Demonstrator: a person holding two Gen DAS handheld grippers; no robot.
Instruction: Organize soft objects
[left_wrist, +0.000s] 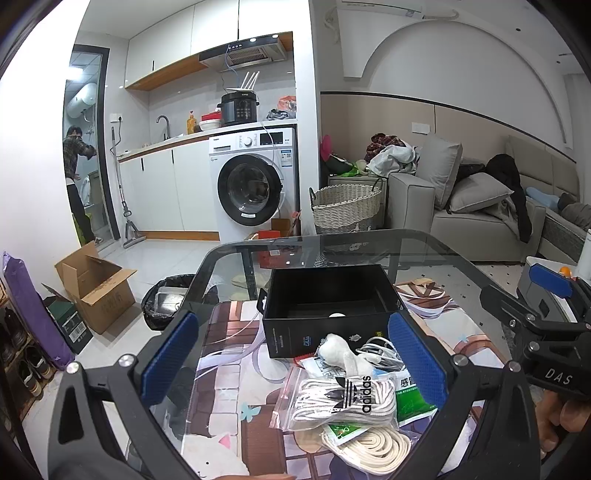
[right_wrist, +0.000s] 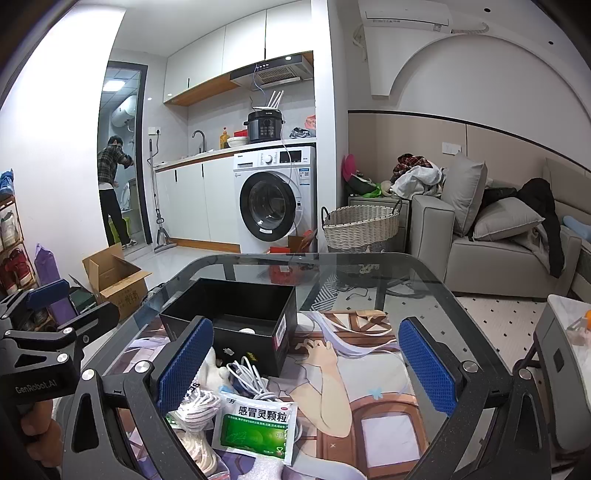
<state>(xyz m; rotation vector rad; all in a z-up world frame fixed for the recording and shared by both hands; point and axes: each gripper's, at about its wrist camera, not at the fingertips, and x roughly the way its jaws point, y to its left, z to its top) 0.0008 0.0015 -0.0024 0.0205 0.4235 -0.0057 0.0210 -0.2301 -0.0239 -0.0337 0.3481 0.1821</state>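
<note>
A glass-topped counter (left_wrist: 424, 243) carries a printed picture mat, an open black box (left_wrist: 328, 295), and a small heap of soft items just in front of the box. Beyond it are a washing machine, a woven basket and a grey sofa.

The heap sits near the front edge. On top is a clear zip bag of white shoelaces (left_wrist: 343, 398) with a black-and-white brand label. Beside it lies a green and white medicine sachet (right_wrist: 256, 430), with a coil of cream rope (left_wrist: 373, 446) below, a tangle of white cable (right_wrist: 249, 374) touching the box wall, and a small white plush piece (left_wrist: 341, 352). The box looks nearly empty apart from a pale round thing on its floor.

The left tongs (left_wrist: 291, 362) are spread wide open, holding nothing, with the blue pads either side of the heap and hanging above it. The right tongs (right_wrist: 306, 369) are also wide open and empty, with the left pad over the edge of the heap and the right pad over bare mat.

The step in hand seems to be picking the first item for the box. The shoelace bag looks easiest, since it lies on top. Lowering the left tongs squarely over its middle and closing gently should lift it without dragging the sachet or snagging the cable. The slippery bag may sag, so a central grip is wise.
</note>
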